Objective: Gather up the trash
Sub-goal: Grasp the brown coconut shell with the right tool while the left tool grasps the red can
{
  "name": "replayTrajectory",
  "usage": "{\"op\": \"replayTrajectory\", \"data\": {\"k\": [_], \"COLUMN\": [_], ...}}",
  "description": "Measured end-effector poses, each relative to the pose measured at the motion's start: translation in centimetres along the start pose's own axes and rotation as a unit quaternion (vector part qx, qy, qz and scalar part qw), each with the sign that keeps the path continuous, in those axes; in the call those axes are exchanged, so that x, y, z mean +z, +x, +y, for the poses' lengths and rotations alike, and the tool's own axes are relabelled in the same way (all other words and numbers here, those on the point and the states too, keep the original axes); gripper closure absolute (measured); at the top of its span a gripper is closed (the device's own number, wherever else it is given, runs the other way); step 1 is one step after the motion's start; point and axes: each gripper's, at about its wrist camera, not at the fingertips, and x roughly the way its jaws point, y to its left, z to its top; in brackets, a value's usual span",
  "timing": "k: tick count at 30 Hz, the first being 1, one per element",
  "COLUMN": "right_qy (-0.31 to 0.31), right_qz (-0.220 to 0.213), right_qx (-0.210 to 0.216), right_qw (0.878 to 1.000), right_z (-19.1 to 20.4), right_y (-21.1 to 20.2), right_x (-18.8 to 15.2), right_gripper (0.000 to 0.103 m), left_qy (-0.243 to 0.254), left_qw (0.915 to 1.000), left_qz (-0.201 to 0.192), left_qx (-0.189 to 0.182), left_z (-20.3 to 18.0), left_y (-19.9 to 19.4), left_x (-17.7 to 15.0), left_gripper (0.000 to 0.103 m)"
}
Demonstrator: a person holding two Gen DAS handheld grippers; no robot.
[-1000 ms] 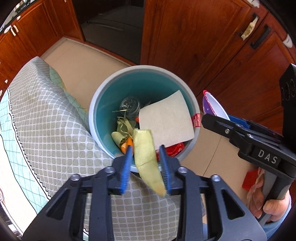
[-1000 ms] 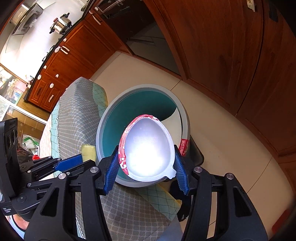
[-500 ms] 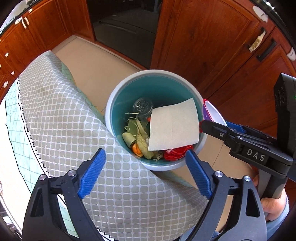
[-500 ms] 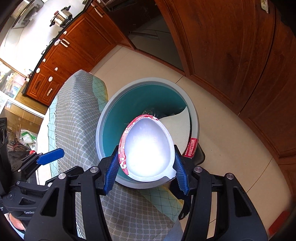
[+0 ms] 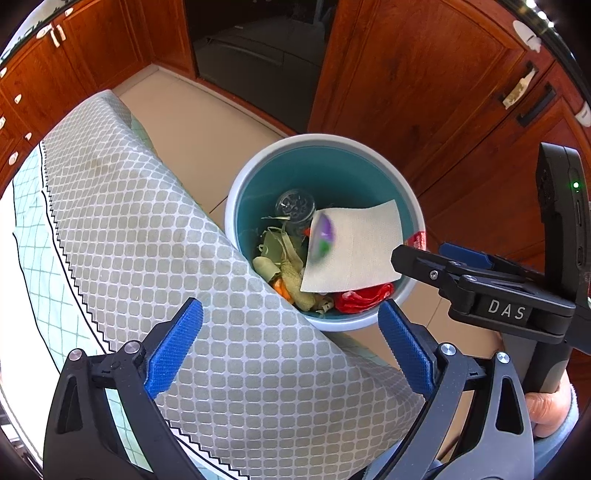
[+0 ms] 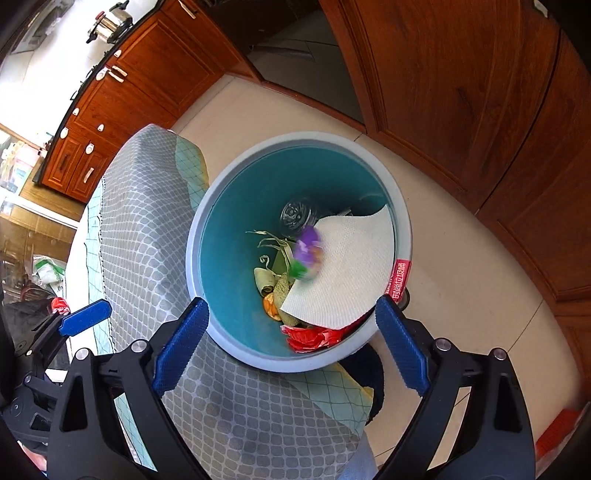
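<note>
Inside round teal bin (image 6: 229, 280): blurred, perhaps plastic cup (image 6: 308, 254).

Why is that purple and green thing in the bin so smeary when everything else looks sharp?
Left wrist view: the purple and green blob is motion-blurred, caught mid-air over the paper towel in the bin, whose other contents are crisp. Right wrist view: the same smear; the fisheye lens also bends the cabinets, and the window side at far left is washed out.

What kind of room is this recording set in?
Most likely a home kitchen: wooden cabinets along a counter, a metal pot on top, and a trash bin beside a cloth-covered table.
</note>
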Motion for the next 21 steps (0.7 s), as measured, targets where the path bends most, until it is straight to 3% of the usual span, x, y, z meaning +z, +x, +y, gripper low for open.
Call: {"op": "replayTrajectory", "data": {"k": [13,21], "right_qy": [-0.015,-0.049], "right_qz": [0.005,-0.003], "right_qx": [-0.010,-0.001], "right_qw": [1.000,0.999], "right_z": [3.0,7.3], "right_y": [-0.5,-2.1], "right_x": [-0.9,-2.9], "right_gripper": [0.013,0.013], "left_qy": [-0.028,-0.068], "left_qw": [0.9994,0.9968], "left_qz": [-0.016,-0.042], "left_qx": [-0.013,0.003], "left_z": [3.3,9.1], "left_y": [-2.3,-6.4], "left_x": [-2.1,-6.0], "left_gripper": [0.007,0.007]}}
